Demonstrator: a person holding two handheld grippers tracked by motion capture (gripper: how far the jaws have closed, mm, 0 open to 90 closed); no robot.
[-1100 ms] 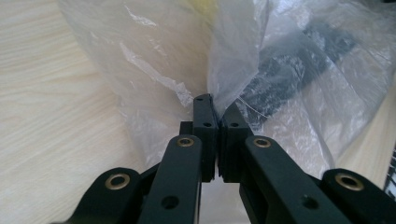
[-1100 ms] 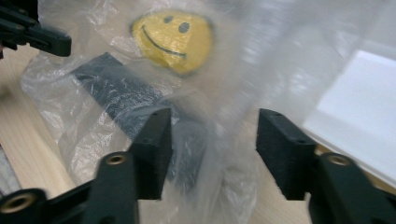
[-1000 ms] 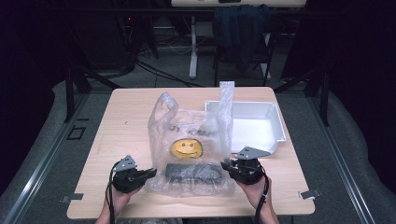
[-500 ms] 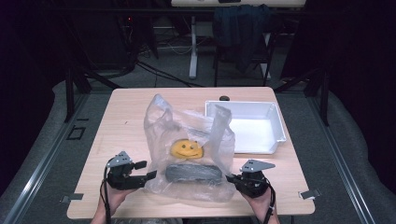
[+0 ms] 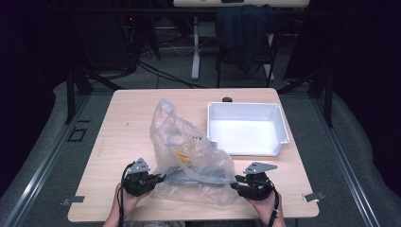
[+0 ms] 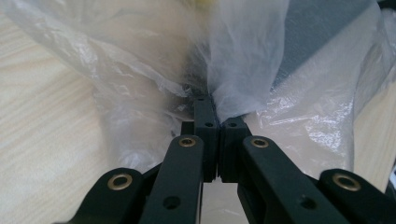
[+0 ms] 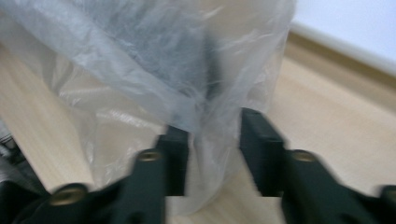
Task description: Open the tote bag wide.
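Meanwhile, on wooden table (image 5: 123,118): clear plastic bag (image 5: 189,156), holding something dark and something yellow, slumped at near edge beside empty white tray (image 5: 246,128). Left gripper (image 6: 212,122) pinched tight on 1 fold of film; right gripper (image 7: 212,140) parted, film loose between jaws. Likely risks: 1-sided pull tearing thin plastic, contents spilling.

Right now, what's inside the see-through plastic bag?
Through the plastic bag you can see a dark grey flat thing lying at the bottom and something yellow above it. The crinkled plastic blurs both, so what they are stays hidden.
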